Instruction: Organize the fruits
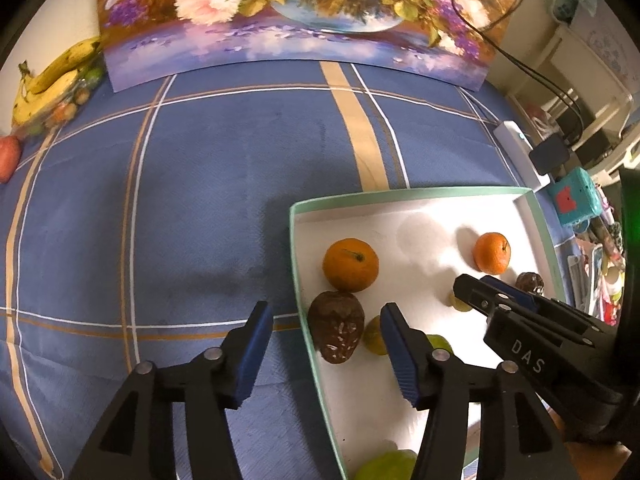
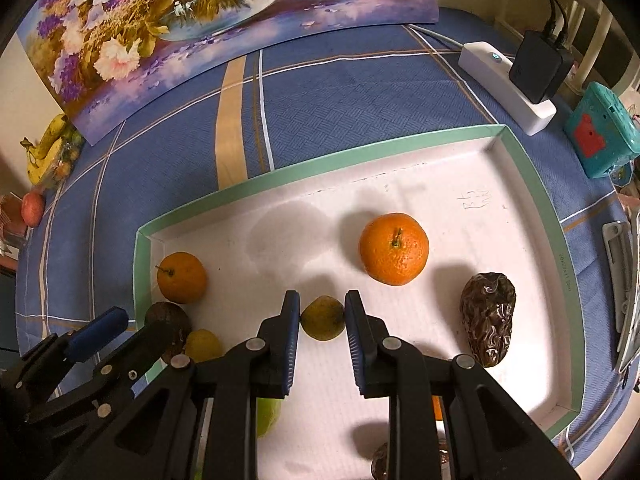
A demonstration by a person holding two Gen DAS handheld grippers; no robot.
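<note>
A white tray with a green rim (image 2: 320, 168) holds two oranges (image 2: 394, 248) (image 2: 182, 278), brown wrinkled fruits (image 2: 488, 316) and small yellow-green fruits. My right gripper (image 2: 323, 314) points down into the tray, shut on one small yellow-green fruit (image 2: 323, 320) that rests on the tray floor. My left gripper (image 1: 325, 320) stands open astride the tray's left rim (image 1: 304, 312). Another brown wrinkled fruit (image 1: 336, 328) lies between its fingers, and neither pad touches it. A second yellow-green fruit (image 1: 374, 336) lies against the inner finger.
The tray sits on a blue checked cloth (image 1: 180, 200). Bananas (image 1: 56, 76) and a red apple (image 1: 8, 156) lie at the far left. A flower painting (image 1: 296, 20) stands at the back. A white power strip (image 2: 504, 84) and a teal box (image 2: 604, 128) are at the right.
</note>
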